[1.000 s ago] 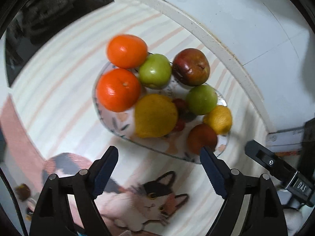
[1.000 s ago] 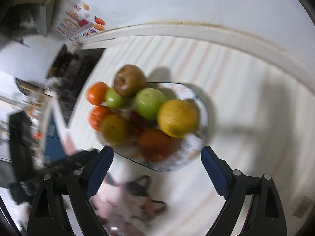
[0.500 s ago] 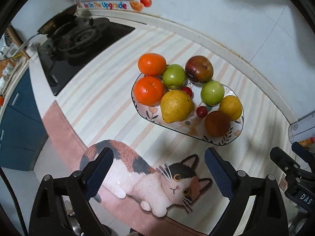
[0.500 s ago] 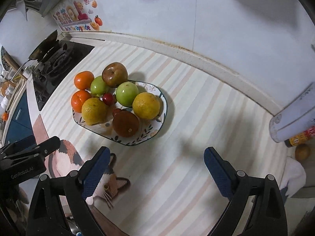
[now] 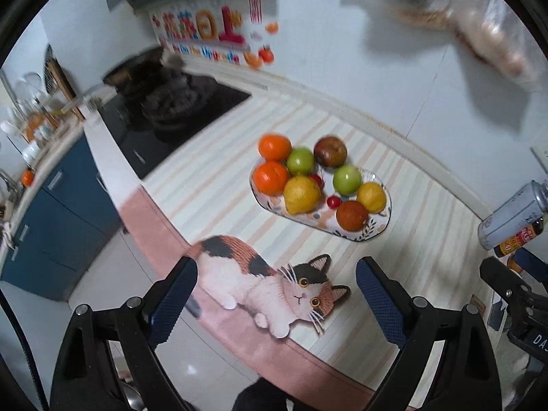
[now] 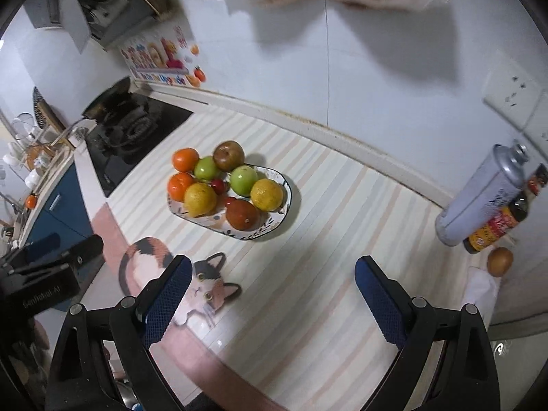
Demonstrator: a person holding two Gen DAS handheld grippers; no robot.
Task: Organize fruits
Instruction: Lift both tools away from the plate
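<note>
fruits (image 5: 301, 193) heaped on plate (image 5: 378, 234); nothing left outside.
left gripper (image 5: 275, 299) and right gripper (image 6: 270, 294) were held spread, empty.

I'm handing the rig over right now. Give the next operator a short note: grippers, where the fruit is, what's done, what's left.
Left gripper: open, empty, above the cat mat.
Right gripper: open, empty, above the striped counter.
Fruit: all on or against the oval plate; two oranges at the stove-side end, far one seemingly off the rim; green apples, lemons, dark fruit and small red ones between.
Done: the fruit looks grouped by kind.
Left: perhaps only seating the far orange; nothing is held.
</note>
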